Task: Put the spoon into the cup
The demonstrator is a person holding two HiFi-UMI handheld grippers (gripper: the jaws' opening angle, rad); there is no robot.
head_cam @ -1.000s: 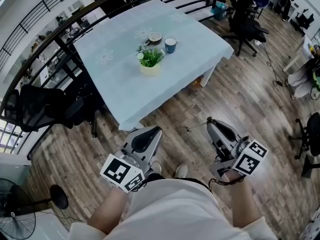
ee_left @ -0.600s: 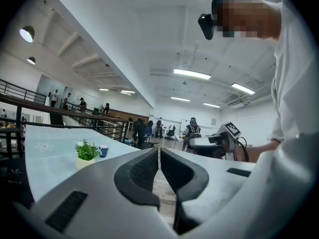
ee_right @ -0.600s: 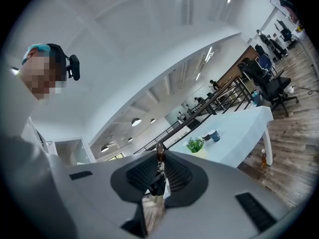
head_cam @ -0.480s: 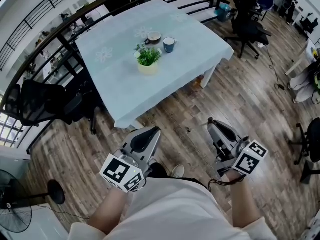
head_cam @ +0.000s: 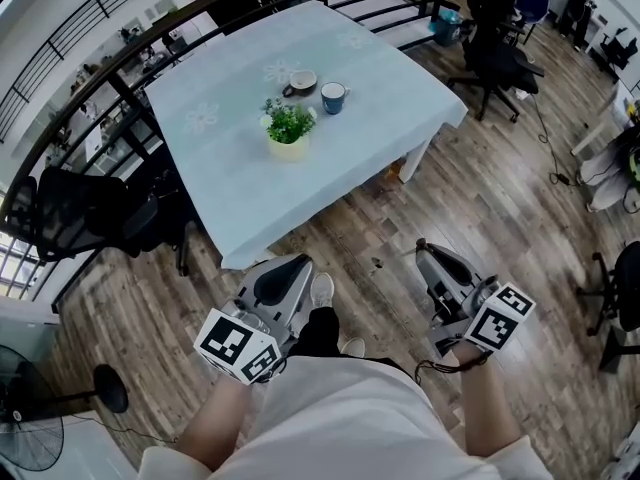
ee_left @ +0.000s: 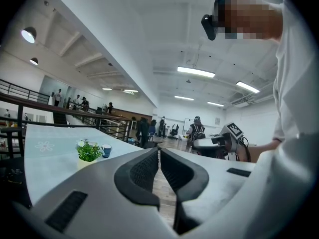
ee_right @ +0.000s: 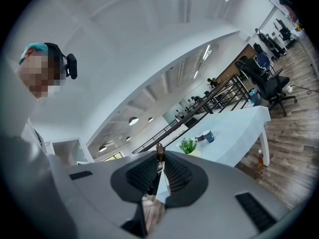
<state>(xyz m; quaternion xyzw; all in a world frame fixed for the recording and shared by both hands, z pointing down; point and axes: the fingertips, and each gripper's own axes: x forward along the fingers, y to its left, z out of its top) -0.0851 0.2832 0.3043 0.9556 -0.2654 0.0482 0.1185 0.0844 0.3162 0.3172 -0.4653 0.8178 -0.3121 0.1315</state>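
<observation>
Pale blue cloth with faint flower prints covers the worktop (head_cam: 230,178) at 12 o'clock from the person. On it a blue cup (head_cam: 333,96) stands at 1 o'clock of a potted plant (head_cam: 288,126), just beside a second, brown-filled cup (head_cam: 300,84). The only markings I can see are black-and-white squares on each gripper's cube (head_cam: 237,345), with no words. The right gripper (head_cam: 424,251) has its fingers closed on a slim brown-tipped piece, the spoon (ee_right: 160,153) as far as I can tell, well apart from the cup. The left gripper (head_cam: 296,265) has its fingers together with nothing between them, near the worktop's closest corner. Open wood floor (head_cam: 370,228) lies at 1 o'clock. A black railing (head_cam: 120,58) hems the far edges, and office chairs (head_cam: 495,53) stand at 2 o'clock.
</observation>
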